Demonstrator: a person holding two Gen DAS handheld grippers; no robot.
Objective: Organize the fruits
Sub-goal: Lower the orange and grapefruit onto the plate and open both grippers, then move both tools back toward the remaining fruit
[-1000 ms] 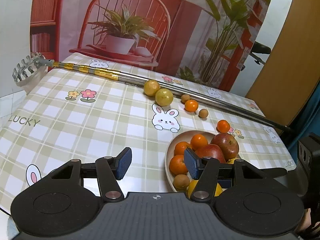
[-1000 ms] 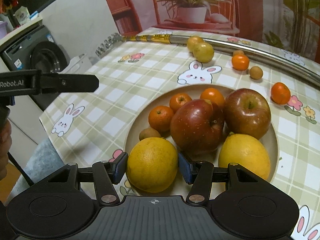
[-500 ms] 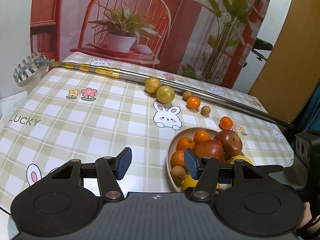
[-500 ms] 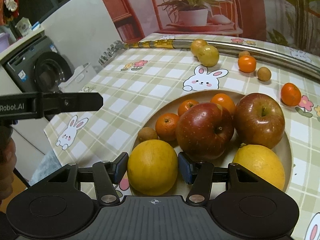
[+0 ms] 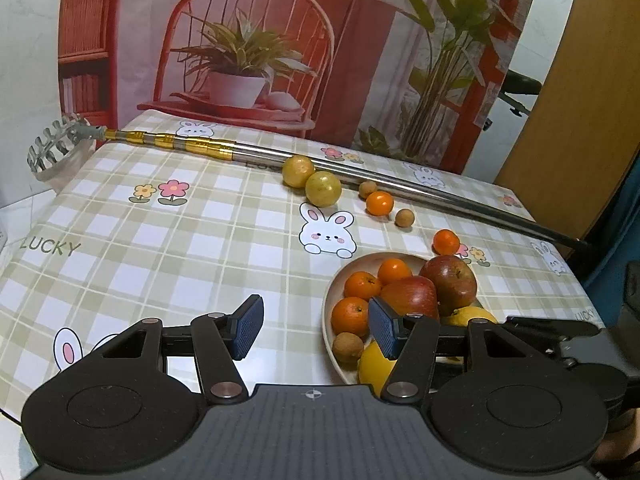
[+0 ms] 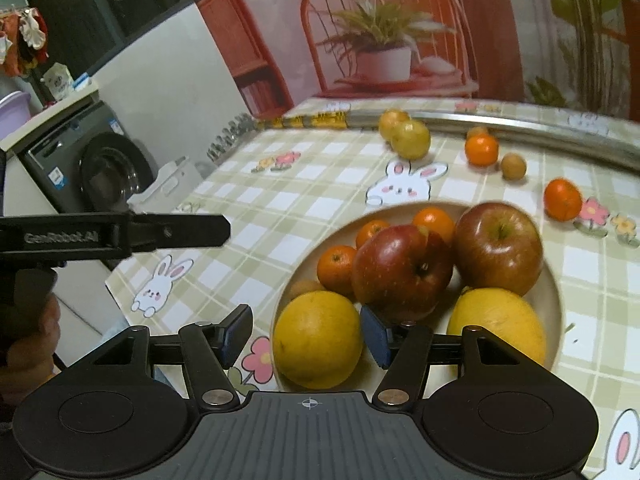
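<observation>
A beige plate (image 6: 554, 296) holds two red apples (image 6: 498, 246), two large yellow citrus fruits (image 6: 318, 338), several small oranges (image 6: 338, 266) and a brown longan. My right gripper (image 6: 306, 338) is open; the left yellow fruit lies partly between its fingers, with a gap to the left pad. My left gripper (image 5: 316, 330) is open and empty, above the cloth just left of the plate (image 5: 332, 300). Loose on the cloth are two yellow-green fruits (image 5: 323, 189), two small oranges (image 5: 379, 203) and two longans (image 5: 404, 217).
A long metal pole (image 5: 360, 174) with a claw head lies across the far side of the checked tablecloth, behind the loose fruit. A washing machine (image 6: 92, 164) stands beyond the table's left edge. A printed backdrop stands behind the table.
My right gripper has opened and drawn back; the yellow fruit now rests on the plate. My left gripper has risen and pulled back a little.
</observation>
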